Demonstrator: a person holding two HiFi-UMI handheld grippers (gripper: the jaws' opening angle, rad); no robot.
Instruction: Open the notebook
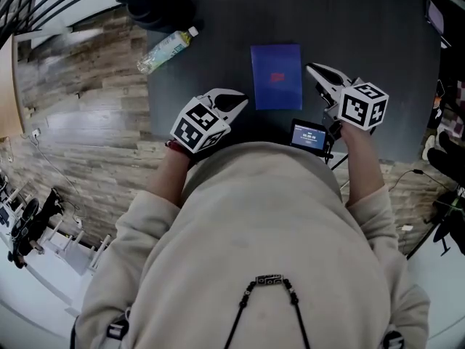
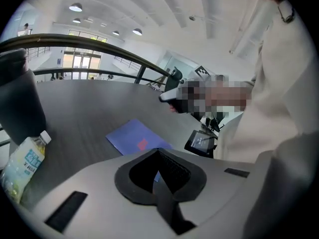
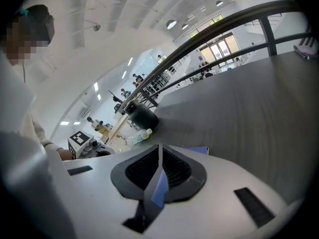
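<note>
A shut blue notebook (image 1: 276, 76) with a red mark on its cover lies flat on the dark grey table (image 1: 363, 27). My left gripper (image 1: 238, 99) hangs just left of the notebook's near corner, jaws shut and empty. My right gripper (image 1: 311, 68) sits close by the notebook's right edge, also shut with nothing in it. In the left gripper view the notebook (image 2: 137, 137) lies just beyond the closed tips of the left gripper (image 2: 158, 152). In the right gripper view only a blue corner of the notebook (image 3: 199, 150) shows past the closed right gripper (image 3: 160, 147).
A clear plastic bottle (image 1: 167, 49) lies at the table's far left beside a black container (image 1: 156, 6). A small black device with a lit screen (image 1: 309, 135) stands at the near table edge between my hands. Wood floor lies beyond the table's left edge.
</note>
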